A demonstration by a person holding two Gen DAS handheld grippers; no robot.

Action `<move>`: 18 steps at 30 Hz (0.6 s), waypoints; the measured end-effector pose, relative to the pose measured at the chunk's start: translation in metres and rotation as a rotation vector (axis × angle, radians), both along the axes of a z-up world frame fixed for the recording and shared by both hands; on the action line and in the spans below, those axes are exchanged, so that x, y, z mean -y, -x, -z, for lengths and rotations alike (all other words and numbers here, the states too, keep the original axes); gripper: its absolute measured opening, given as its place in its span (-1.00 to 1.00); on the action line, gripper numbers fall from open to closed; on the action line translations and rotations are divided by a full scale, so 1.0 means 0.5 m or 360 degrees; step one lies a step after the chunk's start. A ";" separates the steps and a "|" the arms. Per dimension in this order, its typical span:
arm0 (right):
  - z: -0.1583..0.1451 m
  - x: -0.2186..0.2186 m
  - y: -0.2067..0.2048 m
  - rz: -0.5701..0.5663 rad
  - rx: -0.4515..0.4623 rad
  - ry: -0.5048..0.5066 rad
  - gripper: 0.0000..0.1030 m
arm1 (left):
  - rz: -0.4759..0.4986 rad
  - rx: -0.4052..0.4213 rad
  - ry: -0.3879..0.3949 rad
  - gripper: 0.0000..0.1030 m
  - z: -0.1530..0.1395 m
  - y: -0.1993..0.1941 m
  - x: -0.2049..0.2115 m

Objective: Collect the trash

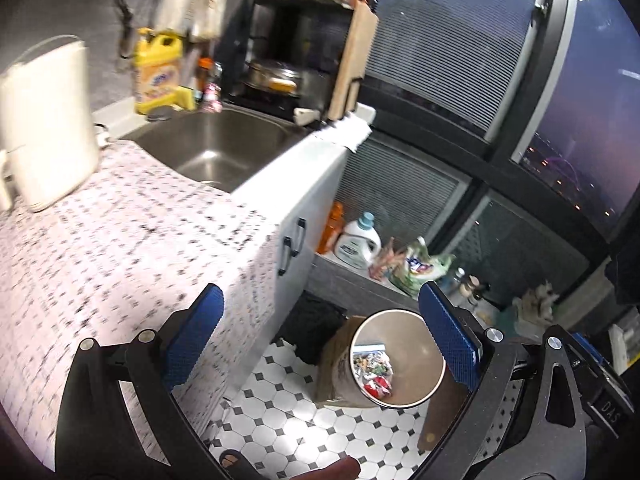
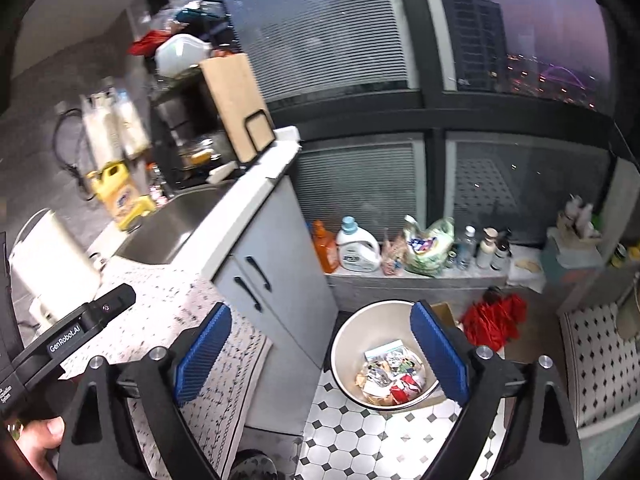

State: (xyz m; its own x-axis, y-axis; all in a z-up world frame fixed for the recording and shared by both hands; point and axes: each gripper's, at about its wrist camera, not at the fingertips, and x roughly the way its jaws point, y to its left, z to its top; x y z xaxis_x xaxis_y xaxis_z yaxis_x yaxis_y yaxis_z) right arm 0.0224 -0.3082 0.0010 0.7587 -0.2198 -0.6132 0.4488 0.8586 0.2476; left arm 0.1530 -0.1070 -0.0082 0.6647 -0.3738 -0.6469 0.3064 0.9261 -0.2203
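Note:
A round beige trash bin (image 2: pixel 348 344) stands on the tiled floor beside the counter cabinet, with crumpled wrappers and paper scraps (image 2: pixel 390 376) in its bottom. It also shows in the left wrist view (image 1: pixel 416 344), with the trash (image 1: pixel 374 374) inside. My left gripper (image 1: pixel 324 340) is open and empty, held above the counter edge and the bin. My right gripper (image 2: pixel 320 352) is open and empty, above the counter edge to the left of the bin. The left gripper's body (image 2: pixel 80 328) shows at the left of the right wrist view.
A counter with a patterned mat (image 1: pixel 100 248), a white kettle (image 1: pixel 44 124), a steel sink (image 1: pixel 208 148) and a yellow detergent jug (image 1: pixel 156 72). A window ledge holds bottles and bags (image 2: pixel 400 248). A cardboard box (image 1: pixel 336 360) stands behind the bin, red cloth (image 2: pixel 494 320) to its right.

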 end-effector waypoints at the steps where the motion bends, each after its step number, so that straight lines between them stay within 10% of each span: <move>1: -0.006 -0.005 0.006 -0.0020 0.0011 0.0011 0.83 | -0.0021 0.0013 -0.0001 0.88 -0.003 0.011 -0.010; 18: -0.053 -0.105 0.104 -0.0327 0.0141 0.0061 0.85 | -0.0342 0.0216 0.0004 0.88 -0.064 0.212 -0.157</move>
State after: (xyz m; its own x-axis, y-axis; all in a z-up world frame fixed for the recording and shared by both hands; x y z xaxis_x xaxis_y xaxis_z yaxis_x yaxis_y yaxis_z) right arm -0.0298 -0.2558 0.0276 0.8405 -0.0769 -0.5364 0.2415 0.9393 0.2438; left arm 0.0467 -0.0283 0.0239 0.8099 -0.2160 -0.5454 0.1293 0.9726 -0.1932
